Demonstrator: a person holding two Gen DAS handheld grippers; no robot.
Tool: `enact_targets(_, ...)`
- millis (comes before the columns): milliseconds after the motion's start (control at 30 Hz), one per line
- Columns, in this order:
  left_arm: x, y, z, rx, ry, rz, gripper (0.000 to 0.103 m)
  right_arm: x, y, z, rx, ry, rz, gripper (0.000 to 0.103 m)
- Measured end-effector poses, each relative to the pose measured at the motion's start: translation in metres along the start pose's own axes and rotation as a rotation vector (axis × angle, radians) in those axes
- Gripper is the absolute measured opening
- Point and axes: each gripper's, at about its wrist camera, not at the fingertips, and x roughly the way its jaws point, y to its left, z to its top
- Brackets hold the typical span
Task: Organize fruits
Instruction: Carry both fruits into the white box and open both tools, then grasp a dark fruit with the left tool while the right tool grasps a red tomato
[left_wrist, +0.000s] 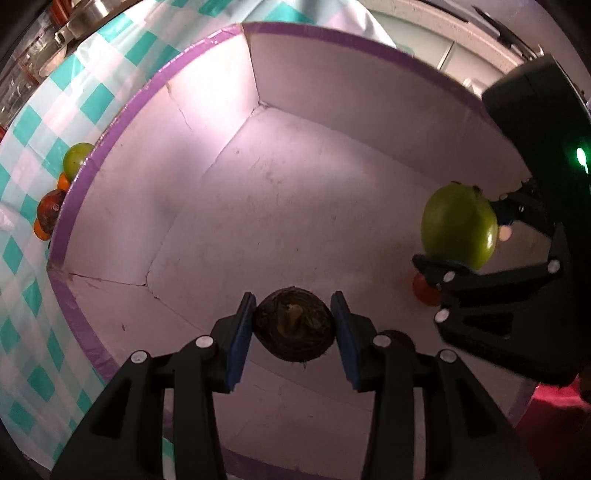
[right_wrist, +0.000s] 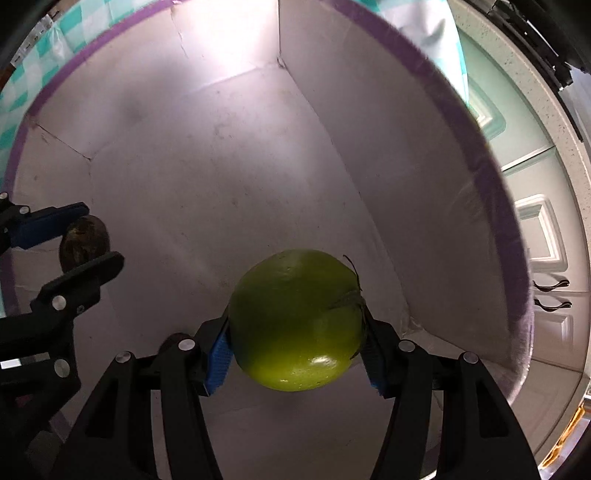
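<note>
While over box (left_wrist: 258, 192), green fruit (right_wrist: 295, 321) within right gripper (right_wrist: 295, 354)

Both tongs, left (left_wrist: 294, 325) and right (right_wrist: 295, 345), downward, clamped.

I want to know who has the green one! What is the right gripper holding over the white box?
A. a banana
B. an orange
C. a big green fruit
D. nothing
C: the right gripper has its blue pads pressed on both sides of the big green fruit above the white box, while the left gripper holds a small dark brown fruit.
</note>
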Motion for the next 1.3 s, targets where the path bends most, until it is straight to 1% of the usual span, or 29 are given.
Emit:
enact_targets(233, 0.015, 0.007, -0.005, -0.009, 0.026, 0.009, 0.043, 0.009, 0.001, 0.000, 0.000, 0.025, 0.010, 0.058)
enact_targets(400, 0.022, 0.001, -0.005, -0.008, 0.033, 0.017, 0.044, 0.014, 0.001, 0.005, 0.006, 0.057, 0.020, 0.059)
enact_targets(467, 0.021, 0.002, -0.005, -0.007, 0.024, 0.018, 0.049, 0.013, 0.001, 0.006, 0.018, 0.049, 0.019, 0.060)
enact_targets(533, 0.022, 0.001, -0.004, -0.013, 0.017, 0.013, 0.055, 0.011, 0.000, 0.009, 0.023, 0.036, 0.020, 0.066)
enact_targets(600, 0.022, -0.003, -0.003, -0.008, 0.015, 0.011, 0.059, 0.010, 0.000, 0.009, 0.031, 0.029, 0.032, 0.070)
enact_targets(633, 0.021, -0.006, -0.003, -0.002, 0.011, 0.012, 0.062, 0.009, 0.000, 0.008, 0.033, 0.029, 0.033, 0.071)
enact_targets(667, 0.020, -0.008, -0.003, 0.004, 0.003, 0.014, 0.065, 0.009, -0.001, 0.008, 0.036, 0.031, 0.035, 0.071)
enact_targets(733, 0.016, -0.009, -0.003, 0.009, -0.025, 0.008, 0.075, 0.011, -0.004, 0.009, 0.042, 0.030, 0.037, 0.074)
enact_targets(800, 0.011, -0.008, -0.004, 0.009, -0.054, -0.014, 0.079, 0.009, -0.004, 0.009, 0.047, 0.026, 0.034, 0.077)
enact_targets(900, 0.007, -0.009, -0.008, 0.026, -0.071, -0.038, 0.086, 0.006, -0.003, 0.007, 0.057, 0.024, 0.036, 0.079)
enact_targets(933, 0.003, -0.011, -0.010, 0.032, -0.081, -0.046, 0.087, 0.007, -0.008, 0.002, 0.061, 0.024, 0.037, 0.080)
enact_targets(1067, -0.012, -0.011, -0.015, 0.044, -0.151, -0.019, 0.088, 0.000, -0.007, 0.006, 0.100, 0.007, 0.045, 0.080)
enact_targets(1133, -0.021, -0.004, -0.016, 0.011, -0.176, -0.043, 0.095, -0.007, -0.012, 0.006, 0.124, -0.005, 0.055, 0.081)
enact_targets(1200, -0.027, 0.008, -0.016, -0.030, -0.206, -0.050, 0.095, -0.012, -0.013, 0.008, 0.154, -0.020, 0.065, 0.081)
enact_targets(1300, -0.040, 0.023, -0.022, -0.076, -0.243, -0.031, 0.096, -0.022, -0.014, 0.009, 0.209, -0.059, 0.079, 0.081)
